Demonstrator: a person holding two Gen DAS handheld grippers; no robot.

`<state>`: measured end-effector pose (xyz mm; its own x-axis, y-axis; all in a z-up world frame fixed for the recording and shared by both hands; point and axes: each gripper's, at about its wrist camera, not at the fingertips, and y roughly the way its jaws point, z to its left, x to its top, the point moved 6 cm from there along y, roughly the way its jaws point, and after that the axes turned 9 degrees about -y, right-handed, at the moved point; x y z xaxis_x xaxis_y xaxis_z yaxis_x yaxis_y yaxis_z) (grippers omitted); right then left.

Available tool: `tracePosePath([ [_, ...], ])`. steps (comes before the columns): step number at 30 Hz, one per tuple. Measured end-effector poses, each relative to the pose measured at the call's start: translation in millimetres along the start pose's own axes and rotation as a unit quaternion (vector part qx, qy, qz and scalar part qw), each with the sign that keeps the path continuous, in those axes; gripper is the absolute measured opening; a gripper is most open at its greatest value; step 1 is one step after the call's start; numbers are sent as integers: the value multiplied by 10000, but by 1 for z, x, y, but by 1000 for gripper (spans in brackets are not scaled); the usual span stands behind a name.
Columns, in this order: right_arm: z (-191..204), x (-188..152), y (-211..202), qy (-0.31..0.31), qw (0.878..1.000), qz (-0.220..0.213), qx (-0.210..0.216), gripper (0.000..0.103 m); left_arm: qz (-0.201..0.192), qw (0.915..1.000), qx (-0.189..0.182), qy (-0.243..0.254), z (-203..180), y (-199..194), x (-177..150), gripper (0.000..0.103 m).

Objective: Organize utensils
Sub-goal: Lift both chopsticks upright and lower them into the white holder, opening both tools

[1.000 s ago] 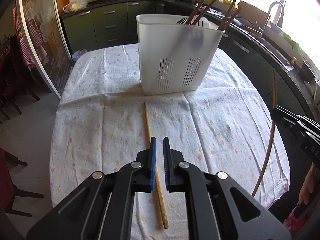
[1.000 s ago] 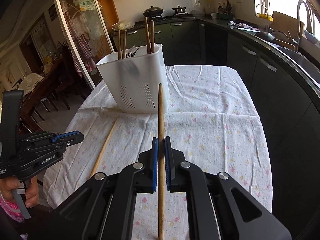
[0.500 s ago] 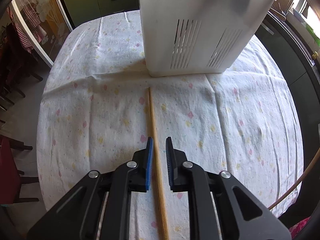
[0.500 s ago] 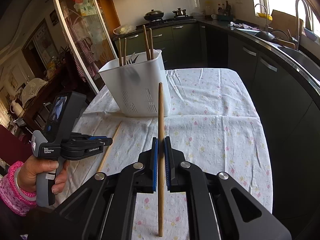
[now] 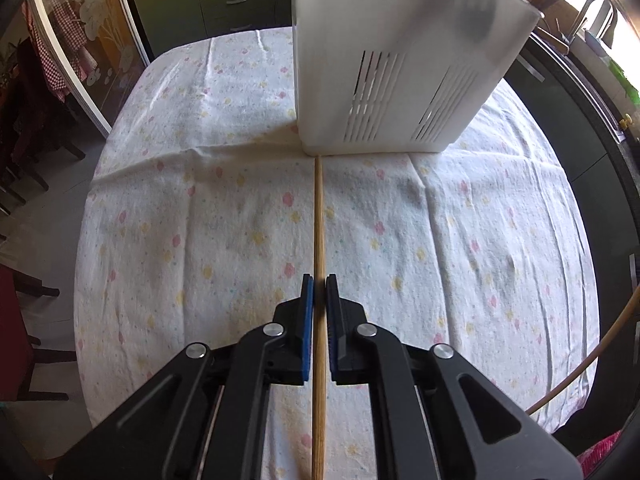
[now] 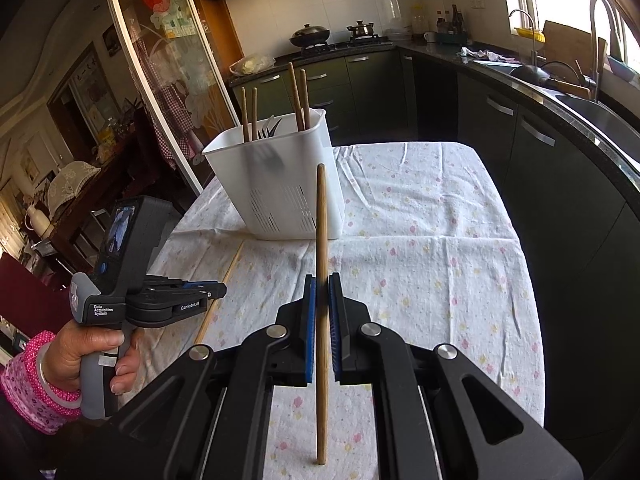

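Observation:
A white slotted utensil holder (image 5: 404,60) stands on the table (image 5: 192,216) with several chopsticks and a fork in it; it also shows in the right wrist view (image 6: 280,184). A wooden chopstick (image 5: 319,224) lies on the cloth, its far tip at the holder's base. My left gripper (image 5: 319,280) is low over it, its jaws close on either side of the chopstick with slim gaps. It also shows in the right wrist view (image 6: 214,290). My right gripper (image 6: 322,280) is shut on a second chopstick (image 6: 321,216), held upright above the table's near right part.
The table has a white flowered cloth and rounded edges. Dark kitchen cabinets (image 6: 520,132), a counter and a sink (image 6: 600,112) run along the right. A glass sliding door (image 5: 72,40) and dark chairs stand to the left.
My left gripper has dropped toward the table and moved forward over the lying chopstick, and its jaws have narrowed around it. My right gripper holds its chopstick almost still.

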<state>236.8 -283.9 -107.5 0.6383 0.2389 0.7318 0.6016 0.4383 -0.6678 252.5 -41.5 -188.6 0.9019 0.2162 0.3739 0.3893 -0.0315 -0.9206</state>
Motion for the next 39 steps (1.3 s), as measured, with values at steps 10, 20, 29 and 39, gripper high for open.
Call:
tracePosePath([
  [10, 11, 10, -18, -116, 9997, -196, 26, 7, -1287, 9907, -295, 312, -13, -103, 0, 6],
  [20, 23, 28, -25, -339, 9988, -343, -22, 7, -2069, 9755, -529, 538, -26, -175, 3, 6],
  [29, 35, 56, -36, -601, 9966, -550, -83, 7, -2351, 9683, -616, 582, -37, -211, 27, 6],
  [39, 46, 76, -42, -775, 9948, -665, -64, 7, -2933, 9517, -812, 402, -50, -274, 75, 6],
])
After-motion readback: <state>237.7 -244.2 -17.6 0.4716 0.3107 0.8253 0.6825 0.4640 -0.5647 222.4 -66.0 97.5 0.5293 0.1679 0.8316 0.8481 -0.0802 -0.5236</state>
